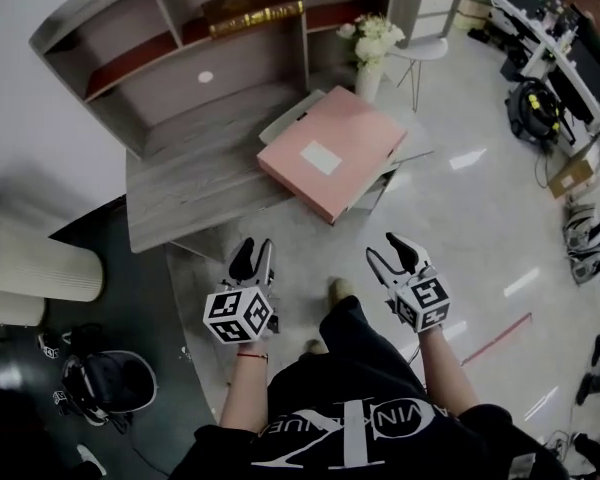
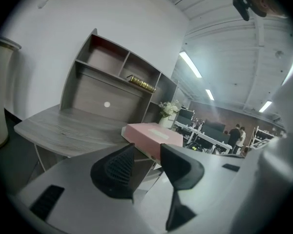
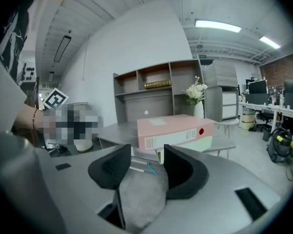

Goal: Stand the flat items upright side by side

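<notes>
A pink binder (image 1: 325, 163) lies flat on top of a small stack of flat folders at the near right corner of the grey desk (image 1: 180, 193). The right gripper view shows its labelled spine (image 3: 173, 129), with a pale green folder (image 3: 205, 141) under it. My left gripper (image 1: 253, 255) and right gripper (image 1: 392, 255) hover side by side short of the desk edge, apart from the stack. Both point toward it. Each is open with nothing between its jaws, as the left gripper (image 2: 146, 152) and right gripper (image 3: 147, 155) views show.
The desk carries a shelf unit (image 1: 180, 28) at the back with brown books (image 1: 252, 13) on its upper shelf. A vase of white flowers (image 1: 372, 53) stands behind the stack. A white cylinder (image 1: 35, 258) and a dark bag (image 1: 110, 383) sit on the floor at left.
</notes>
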A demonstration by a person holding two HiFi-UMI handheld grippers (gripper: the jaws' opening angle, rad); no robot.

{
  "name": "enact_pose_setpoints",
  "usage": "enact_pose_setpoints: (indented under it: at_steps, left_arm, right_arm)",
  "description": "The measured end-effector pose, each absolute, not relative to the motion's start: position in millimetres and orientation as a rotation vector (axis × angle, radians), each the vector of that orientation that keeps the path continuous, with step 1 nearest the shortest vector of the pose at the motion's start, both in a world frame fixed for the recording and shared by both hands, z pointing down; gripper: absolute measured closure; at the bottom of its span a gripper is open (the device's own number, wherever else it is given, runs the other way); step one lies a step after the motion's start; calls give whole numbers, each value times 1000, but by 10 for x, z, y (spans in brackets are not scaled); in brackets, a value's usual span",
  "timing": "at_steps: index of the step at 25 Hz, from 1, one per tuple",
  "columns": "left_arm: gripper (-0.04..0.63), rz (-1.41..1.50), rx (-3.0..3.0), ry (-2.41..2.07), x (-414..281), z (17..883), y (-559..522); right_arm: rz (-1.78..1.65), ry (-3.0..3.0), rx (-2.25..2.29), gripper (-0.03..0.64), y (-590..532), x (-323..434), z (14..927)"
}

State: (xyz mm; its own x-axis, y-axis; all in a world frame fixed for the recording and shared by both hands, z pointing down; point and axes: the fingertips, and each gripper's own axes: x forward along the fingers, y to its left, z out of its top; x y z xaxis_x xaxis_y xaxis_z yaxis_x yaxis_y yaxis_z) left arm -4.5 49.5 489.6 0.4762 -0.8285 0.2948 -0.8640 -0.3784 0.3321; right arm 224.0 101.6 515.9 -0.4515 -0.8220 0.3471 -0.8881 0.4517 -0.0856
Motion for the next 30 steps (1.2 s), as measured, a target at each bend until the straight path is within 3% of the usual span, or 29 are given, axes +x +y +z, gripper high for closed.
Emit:
enact_pose_setpoints:
  at_steps: [12,23,30]
  left_arm:
    - [364,-53,2048,-1144,695,5387,-198]
    - [201,-425,1678,-925,1137,5784,-490]
    - [197,-617,1507,-808,1350,5811,-588]
  right_arm:
    - [381,-2465,1298,396,91,2388,5317]
    - [349,-2473,1110,394,-228,2379,5536]
    - [368,-2488,1090,394,-421,2510,5567]
